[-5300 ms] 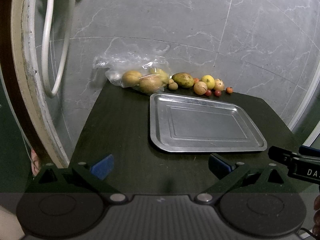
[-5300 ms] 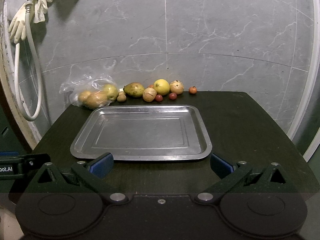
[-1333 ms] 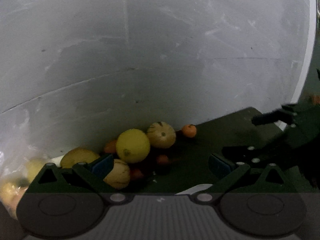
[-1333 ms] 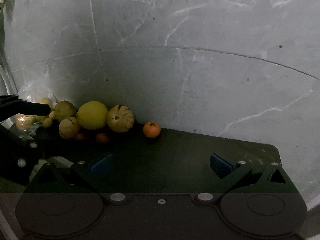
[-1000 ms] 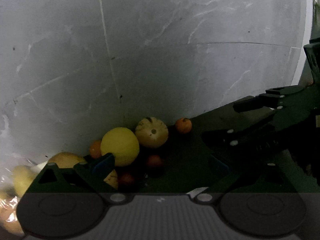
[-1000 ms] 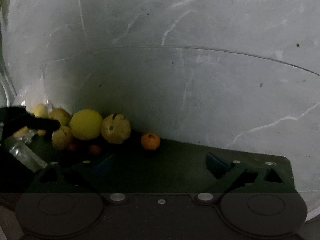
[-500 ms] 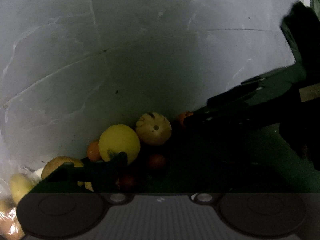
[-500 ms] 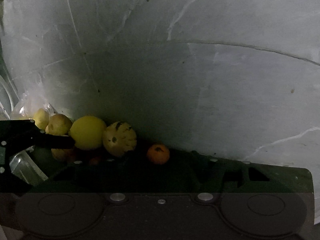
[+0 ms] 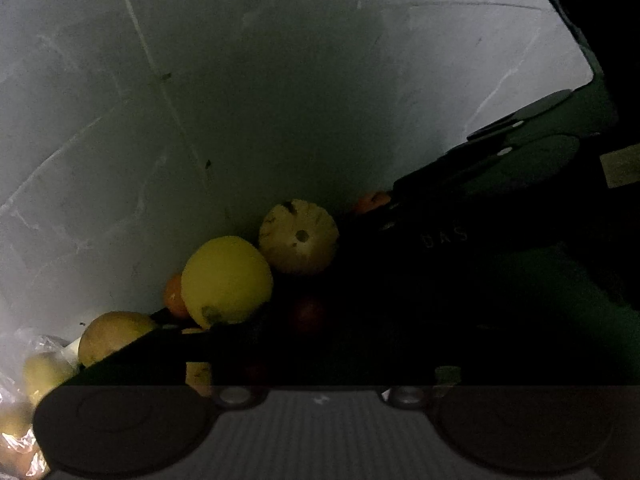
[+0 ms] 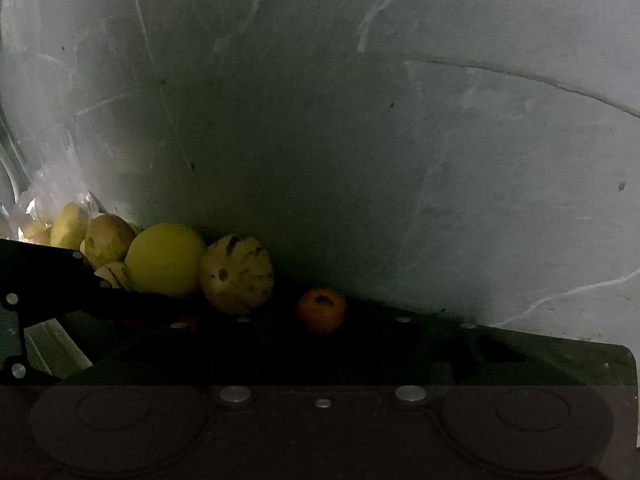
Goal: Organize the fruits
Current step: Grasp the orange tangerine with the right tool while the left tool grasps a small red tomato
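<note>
Along the table's [image 10: 560, 364] back edge, against the marble wall [image 10: 360, 120], sat bagged fruit [image 10: 68, 226], a yellow lemon [image 10: 166, 258], a speckled pale fruit [image 10: 238, 280] and a small orange fruit [image 10: 321, 310], while both grippers' fingers lay too deep in shadow to judge their opening.

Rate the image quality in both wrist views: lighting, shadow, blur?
Left wrist view: dim; the right gripper is a near-black silhouette, the yellow round fruit stays readable, and the bag of fruit is blurred at the edge. Right wrist view: a broad shadow darkens the tiled wall and the small orange fruit; the tile seams bow from the fisheye.
</note>
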The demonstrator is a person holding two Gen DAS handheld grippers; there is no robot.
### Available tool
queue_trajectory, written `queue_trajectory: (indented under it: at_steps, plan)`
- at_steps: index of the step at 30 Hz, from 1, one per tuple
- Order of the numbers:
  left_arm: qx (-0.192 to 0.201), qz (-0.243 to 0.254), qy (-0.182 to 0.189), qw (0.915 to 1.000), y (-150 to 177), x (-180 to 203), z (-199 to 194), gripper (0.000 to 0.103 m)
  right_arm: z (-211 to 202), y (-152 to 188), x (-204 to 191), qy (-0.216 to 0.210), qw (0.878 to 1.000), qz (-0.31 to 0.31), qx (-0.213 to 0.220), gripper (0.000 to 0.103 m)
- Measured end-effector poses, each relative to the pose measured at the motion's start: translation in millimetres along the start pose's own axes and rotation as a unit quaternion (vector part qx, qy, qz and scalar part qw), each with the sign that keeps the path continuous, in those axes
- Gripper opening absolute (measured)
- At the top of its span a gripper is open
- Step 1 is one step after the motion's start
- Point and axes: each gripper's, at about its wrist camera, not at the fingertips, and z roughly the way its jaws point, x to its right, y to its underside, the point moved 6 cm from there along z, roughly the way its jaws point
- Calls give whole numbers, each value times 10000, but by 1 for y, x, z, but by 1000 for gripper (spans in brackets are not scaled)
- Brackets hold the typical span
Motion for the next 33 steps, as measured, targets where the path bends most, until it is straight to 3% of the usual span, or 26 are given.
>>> queue_trajectory:
  at_steps: [2, 10, 21, 33]
  plan:
    - [-104, -104, -44, 9999, 0, -2, 5, 41, 2, 1, 0, 32, 10000, 2, -35, 35]
    - [-183, -405, -61, 9990, -6, -5, 12, 26, 6, 0, -5, 100, 9999, -18, -35, 31]
    - [-3, -506, 89, 9987, 5, -6, -4, 24, -20, 14, -4, 144, 9993, 326, 127, 30]
    - [382, -896, 413, 9944, 30, -13, -63, 24, -102, 30, -39, 330, 9973, 476, 463, 30]
